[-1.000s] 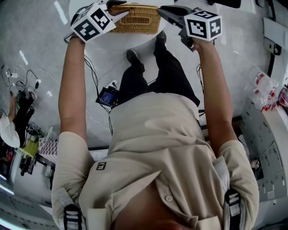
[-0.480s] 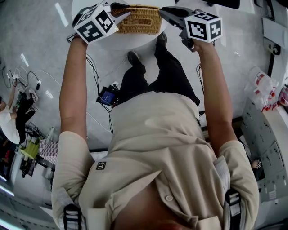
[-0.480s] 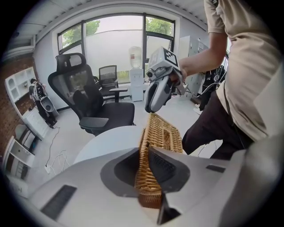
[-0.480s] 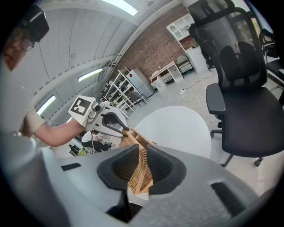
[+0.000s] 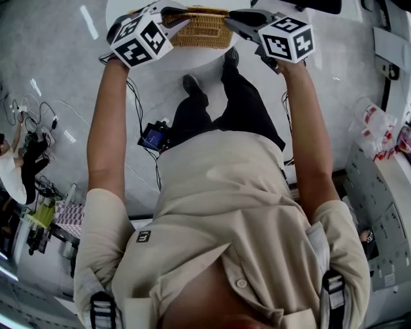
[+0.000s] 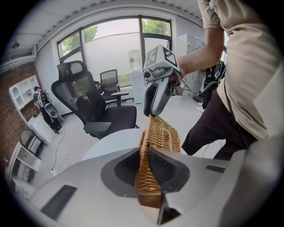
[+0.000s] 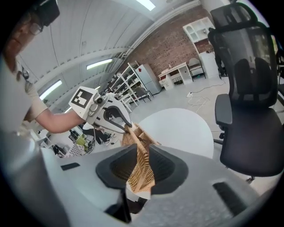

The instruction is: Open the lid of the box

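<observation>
A wicker box [image 5: 196, 27] rests on a round white table [image 5: 173, 59] at the top of the head view. My left gripper [image 5: 172, 17] is at its left end, my right gripper [image 5: 231, 17] at its right end. In the left gripper view, the jaws of my left gripper [image 6: 148, 177] press on the woven lid edge [image 6: 153, 137], and the right gripper [image 6: 155, 99] holds the far end. My right gripper [image 7: 140, 177] has the woven edge [image 7: 141, 164] between its jaws, which are opening while the pads still touch it. The left gripper [image 7: 111, 117] shows beyond.
A black office chair [image 6: 93, 106] [image 7: 248, 111] stands beside the table [image 7: 177, 128]. The person's legs and shoes [image 5: 189, 80] are right below the table's near edge. Cables and a small device [image 5: 154, 137] lie on the floor. White cabinets [image 5: 379, 186] line the right side.
The left gripper's jaws have come together on the left end of the wicker lid. Both grippers have shifted slightly farther away with the box between them.
</observation>
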Motion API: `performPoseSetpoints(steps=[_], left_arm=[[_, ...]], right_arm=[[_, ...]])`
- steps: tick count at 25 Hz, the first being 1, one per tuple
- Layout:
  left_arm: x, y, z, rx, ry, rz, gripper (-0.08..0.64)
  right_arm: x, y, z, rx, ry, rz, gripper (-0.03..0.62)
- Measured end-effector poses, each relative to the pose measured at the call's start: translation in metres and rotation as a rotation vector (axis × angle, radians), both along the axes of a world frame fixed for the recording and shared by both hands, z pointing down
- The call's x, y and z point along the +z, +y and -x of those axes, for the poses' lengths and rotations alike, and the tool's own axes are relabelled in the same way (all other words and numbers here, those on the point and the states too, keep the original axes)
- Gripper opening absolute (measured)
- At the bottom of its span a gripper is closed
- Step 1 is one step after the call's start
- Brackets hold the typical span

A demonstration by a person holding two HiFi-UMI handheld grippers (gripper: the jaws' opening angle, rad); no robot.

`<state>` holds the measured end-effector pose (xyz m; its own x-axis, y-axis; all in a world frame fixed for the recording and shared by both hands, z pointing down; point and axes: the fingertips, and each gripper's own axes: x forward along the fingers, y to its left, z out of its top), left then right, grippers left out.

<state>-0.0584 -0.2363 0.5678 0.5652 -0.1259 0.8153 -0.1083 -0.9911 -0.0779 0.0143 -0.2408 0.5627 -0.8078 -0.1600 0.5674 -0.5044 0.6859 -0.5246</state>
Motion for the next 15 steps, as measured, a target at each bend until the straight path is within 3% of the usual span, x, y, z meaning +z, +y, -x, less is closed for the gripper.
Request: performPoseSetpoints(steps=[7, 15], left_arm=[[-0.008, 0.008, 0.001, -0.013, 0.017, -0.025, 0.057], [-0.016, 0.02, 0.002, -0.026, 0.039, -0.042, 0.052]], right_arm=[[-0.005, 0.01, 0.002, -0.099, 0.092, -0.085, 0.045], [-0.012, 0.024, 0.004, -0.135, 0.139, -0.14, 0.043]])
